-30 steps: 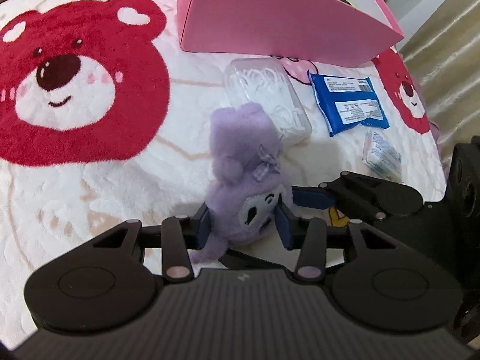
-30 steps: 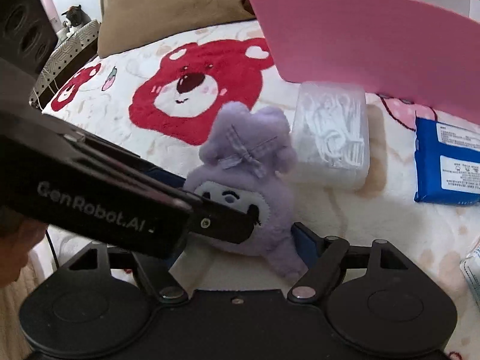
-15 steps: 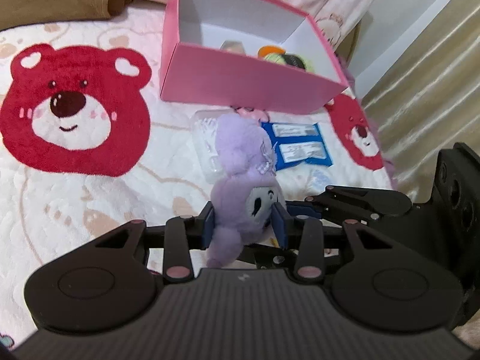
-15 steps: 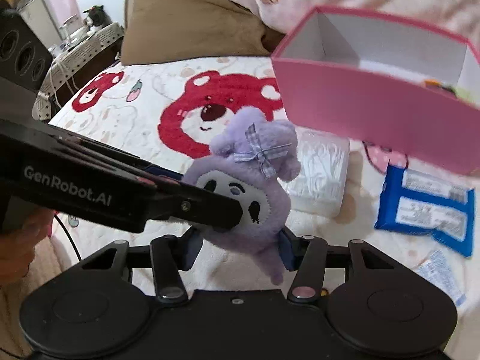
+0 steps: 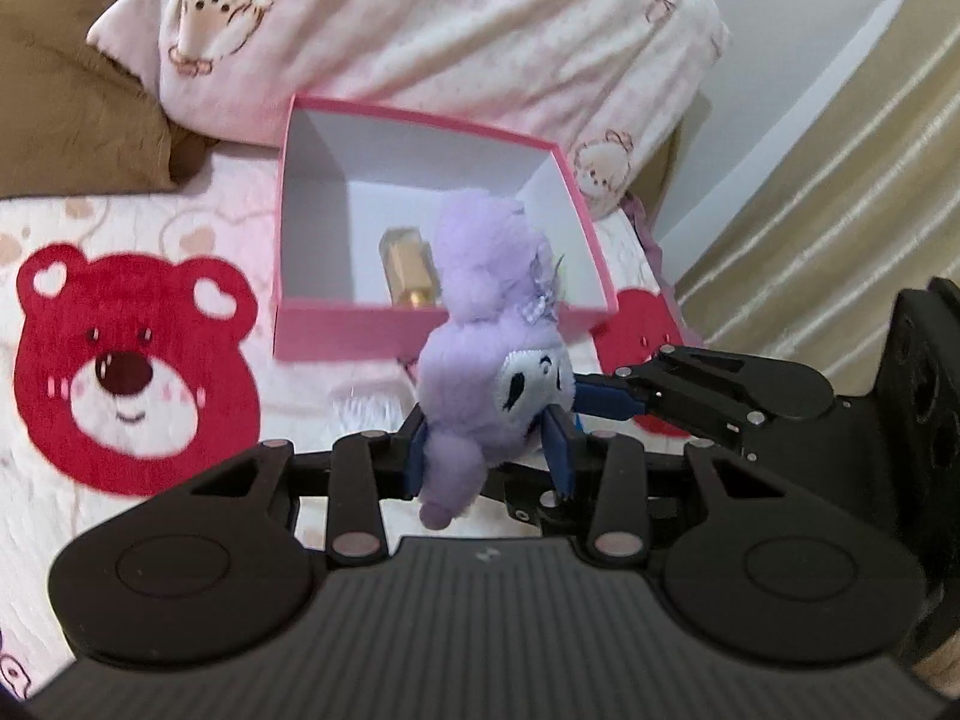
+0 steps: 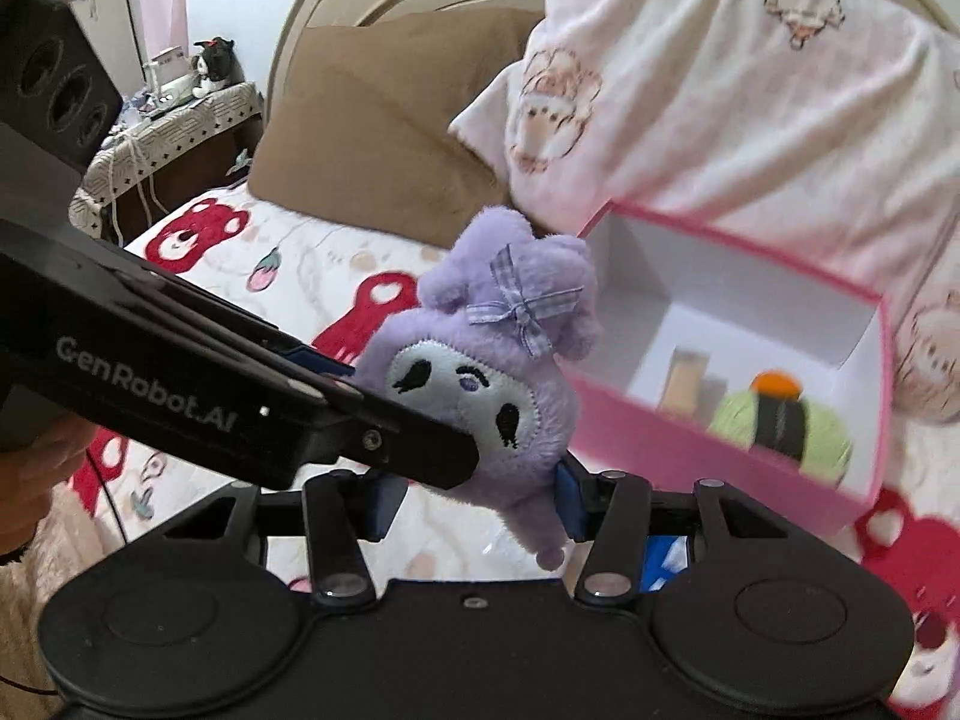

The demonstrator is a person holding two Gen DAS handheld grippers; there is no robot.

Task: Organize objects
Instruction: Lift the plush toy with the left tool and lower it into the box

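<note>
a purple plush toy [image 5: 480, 360] with a checked bow is seen at 6 o'clock of a pink box [image 5: 432, 324], white inside, on a red-bear-patterned blanket [image 5: 120, 372].

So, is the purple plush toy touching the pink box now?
Apart. In the right wrist view the purple plush toy hangs lifted between both grippers, and bedspread shows in the gap between it and the pink box.

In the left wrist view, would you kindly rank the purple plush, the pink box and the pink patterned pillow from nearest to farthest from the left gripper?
1. purple plush, held between the left gripper fingers.
2. pink box, just beyond, ahead.
3. pink patterned pillow, behind the box, at the top.
</note>
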